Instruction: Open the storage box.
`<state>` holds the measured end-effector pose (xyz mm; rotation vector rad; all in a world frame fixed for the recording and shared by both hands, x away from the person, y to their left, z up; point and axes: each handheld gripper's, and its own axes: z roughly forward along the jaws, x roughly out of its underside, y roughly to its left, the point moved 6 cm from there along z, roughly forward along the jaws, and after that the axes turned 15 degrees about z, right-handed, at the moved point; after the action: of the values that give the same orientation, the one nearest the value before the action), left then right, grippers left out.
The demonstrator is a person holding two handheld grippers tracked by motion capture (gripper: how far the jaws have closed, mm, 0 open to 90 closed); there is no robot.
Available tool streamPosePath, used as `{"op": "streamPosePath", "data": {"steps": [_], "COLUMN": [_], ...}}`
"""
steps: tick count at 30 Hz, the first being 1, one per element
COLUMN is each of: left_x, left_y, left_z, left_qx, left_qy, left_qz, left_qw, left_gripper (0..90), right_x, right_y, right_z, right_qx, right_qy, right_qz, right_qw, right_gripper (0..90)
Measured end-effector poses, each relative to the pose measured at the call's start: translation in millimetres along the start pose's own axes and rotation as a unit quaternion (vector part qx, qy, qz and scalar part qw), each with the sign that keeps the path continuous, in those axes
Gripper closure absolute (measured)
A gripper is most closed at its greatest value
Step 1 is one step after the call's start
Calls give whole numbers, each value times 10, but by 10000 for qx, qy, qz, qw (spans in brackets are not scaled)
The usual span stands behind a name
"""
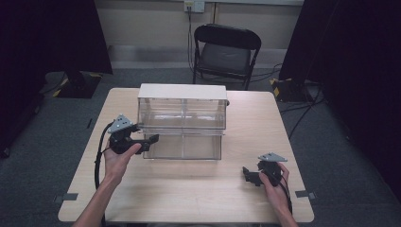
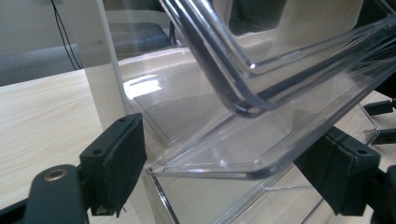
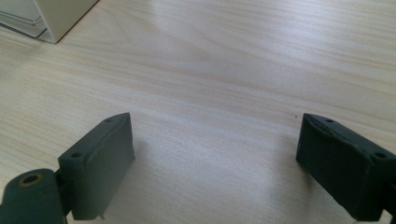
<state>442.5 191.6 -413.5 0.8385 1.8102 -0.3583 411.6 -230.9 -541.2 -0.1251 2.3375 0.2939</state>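
A clear plastic drawer cabinet with a white top stands at the back middle of the wooden table. My left gripper is at its lower left corner. In the left gripper view that gripper is open, and the front lip of a clear tilted-out drawer lies between the two pads without touching either. My right gripper hovers low over bare table at the front right. It is open with nothing between its fingers.
A white corner of the cabinet shows at the top left of the right gripper view. A black folding chair stands behind the table. Grey tape marks sit at the table's front corners. Dark curtains hang on both sides.
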Motion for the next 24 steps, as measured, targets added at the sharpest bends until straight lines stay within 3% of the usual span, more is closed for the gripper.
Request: {"op": "streamPosePath", "data": {"steps": [24], "left_x": [1], "left_y": [5], "left_z": [0], "left_qx": [24], "left_qy": [3], "left_qz": [48], "left_qw": [10000], "left_gripper": [182], "right_x": [0], "right_y": [0], "right_z": [0], "right_qx": [-1], "right_qy": [0], "right_qz": [-1], "right_qw": [10000], "right_gripper": [104]}}
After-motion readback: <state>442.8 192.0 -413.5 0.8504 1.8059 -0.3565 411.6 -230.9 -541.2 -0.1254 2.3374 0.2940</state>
